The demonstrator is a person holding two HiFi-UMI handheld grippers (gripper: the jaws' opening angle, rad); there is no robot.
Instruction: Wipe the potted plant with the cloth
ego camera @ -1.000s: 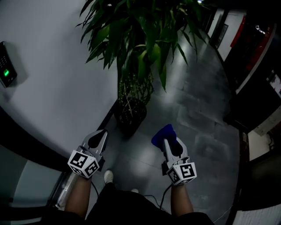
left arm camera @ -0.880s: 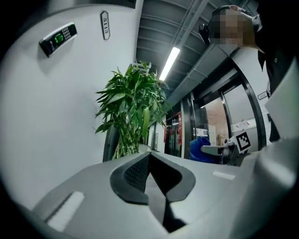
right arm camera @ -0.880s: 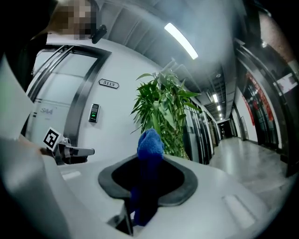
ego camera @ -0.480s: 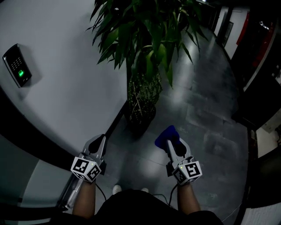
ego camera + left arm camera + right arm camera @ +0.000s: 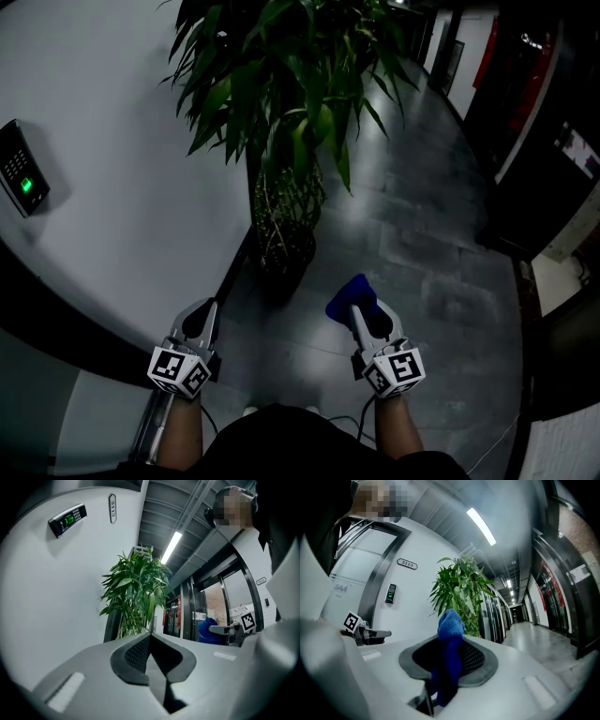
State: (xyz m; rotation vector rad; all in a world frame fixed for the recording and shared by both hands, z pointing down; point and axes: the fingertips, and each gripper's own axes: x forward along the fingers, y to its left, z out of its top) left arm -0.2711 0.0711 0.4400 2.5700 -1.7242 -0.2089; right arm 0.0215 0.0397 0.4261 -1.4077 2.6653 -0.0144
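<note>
Standing on the floor [image 5: 422, 253] by the wall [image 5: 122, 216], the plant [image 5: 281, 103] fills its pot [image 5: 281, 255]; a keypad [image 5: 21, 180] is mounted to the left. Left gripper [image 5: 207, 307] is held low, jaws pressed together, empty. Right gripper [image 5: 359, 315] alongside pinches the blue cloth [image 5: 347, 294], short of the pot, path unobstructed.

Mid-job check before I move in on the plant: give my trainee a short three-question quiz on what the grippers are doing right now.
1. Multiple choice: the right gripper is shut on: A) a blue cloth; B) a sponge; C) nothing.
2. True or false: the left gripper has its jaws wide apart.
3. Short answer: is the blue cloth touching the potted plant?

Key: 1 A. 2 False; its jaws are together with nothing between them. 3 No; it is held short of the plant.
</note>
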